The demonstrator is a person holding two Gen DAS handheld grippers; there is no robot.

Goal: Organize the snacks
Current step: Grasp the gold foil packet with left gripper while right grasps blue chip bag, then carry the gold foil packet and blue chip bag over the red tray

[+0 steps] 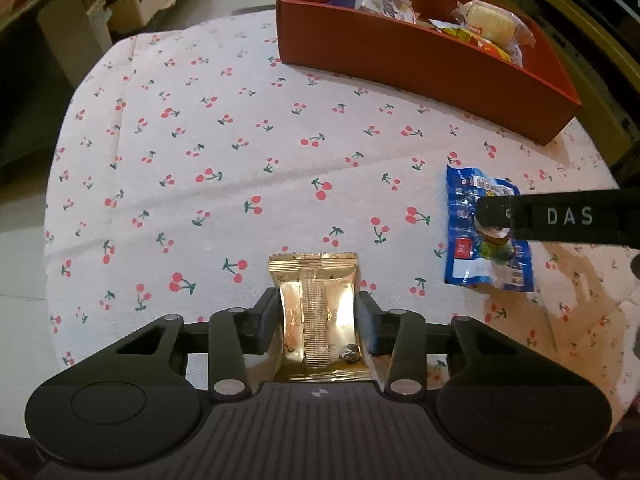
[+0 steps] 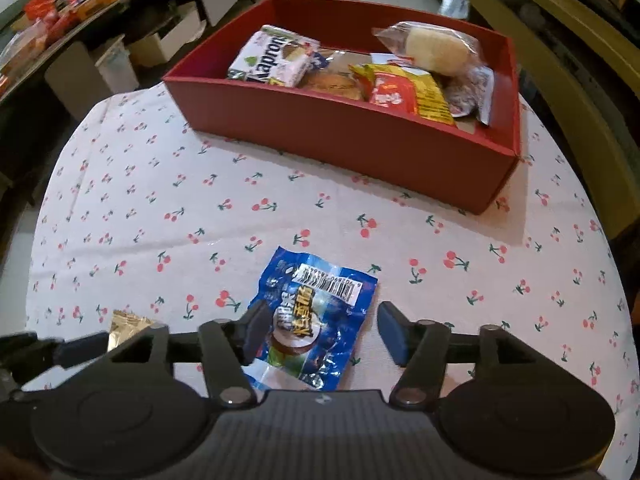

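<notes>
Left wrist view, left tool (image 1: 316,312) angled steeply down, clamped on gold packet (image 1: 316,280), right tool (image 2: 318,332) spread over blue packet (image 2: 316,312)

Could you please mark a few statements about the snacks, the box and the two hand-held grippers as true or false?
1. The left hand-held gripper is closed on the gold packet. True.
2. The blue packet already lies inside the red box. False: it lies on the cherry-print tablecloth, in front of the box.
3. The right hand-held gripper has its jaws apart, with the blue packet between them. True; the pad on the right stands clear of the packet.
4. The red box is empty. False: it holds several snacks, among them a yellow and red packet.
5. The gold packet is stacked on the blue packet. False: they lie apart on the cloth.
</notes>
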